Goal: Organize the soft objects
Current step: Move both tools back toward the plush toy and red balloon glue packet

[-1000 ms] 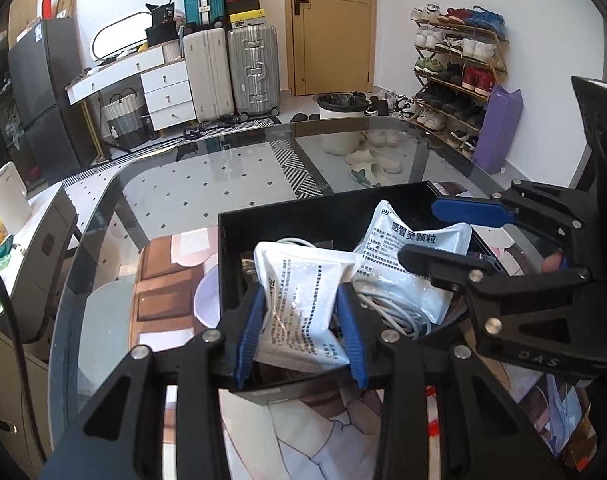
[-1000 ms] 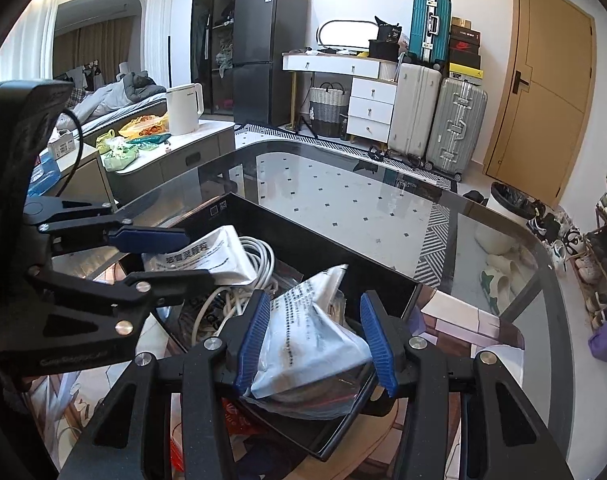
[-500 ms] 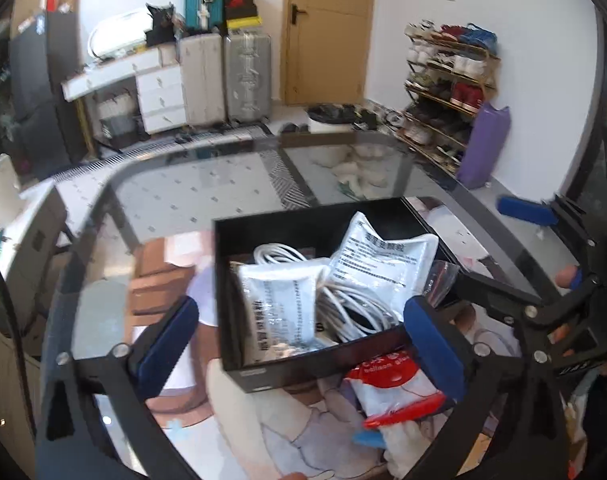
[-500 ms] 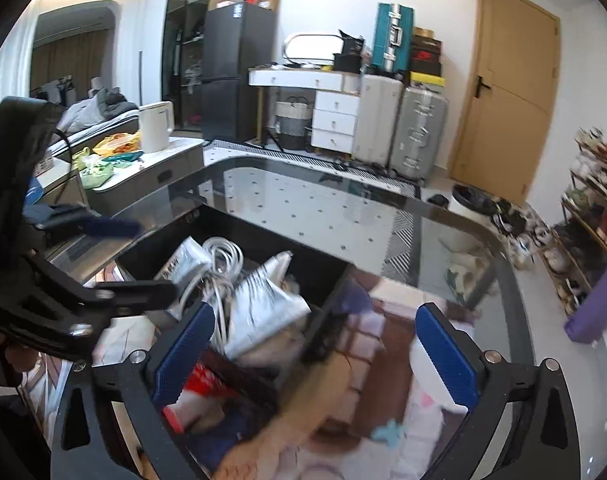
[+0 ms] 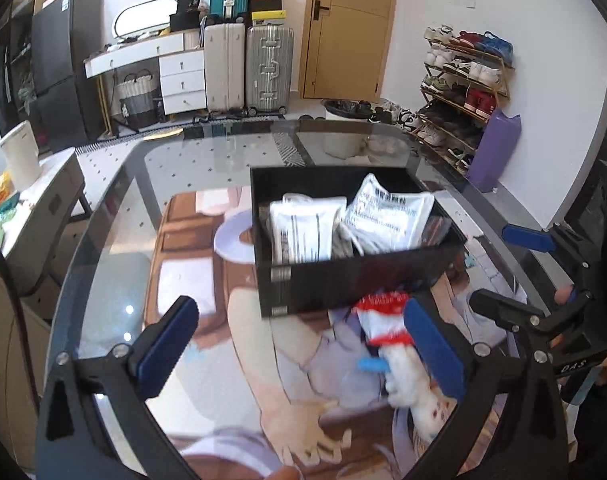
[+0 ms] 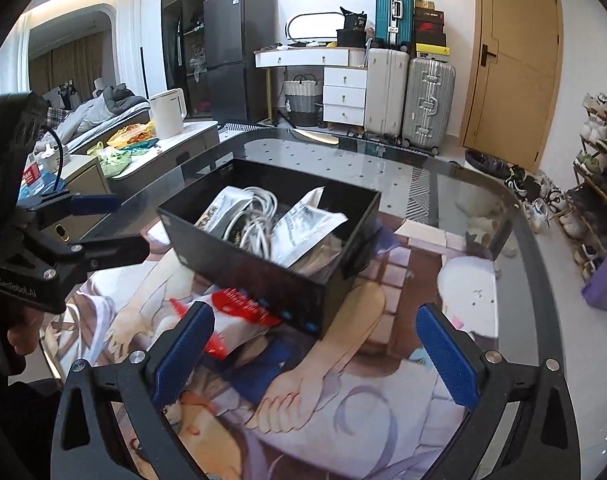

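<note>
Two white printed pouches (image 5: 309,230) and a white cable coil (image 6: 255,220) lie in the black box (image 5: 343,280) on the glass desk (image 5: 115,280); a red-and-white packet (image 5: 383,316) lies before it.

The right gripper (image 6: 315,354) is hanging wide open, empty, low in the frame; a black box (image 6: 263,268) holding 2 white packets (image 6: 303,224) and cables (image 6: 251,216) is sitting centre frame.

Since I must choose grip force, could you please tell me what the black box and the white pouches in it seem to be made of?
Black box: apparently rigid plastic or coated board, with flat, straight, faintly shiny walls.
White pouches: likely thin plastic film, creased, glossy, printed.
</note>
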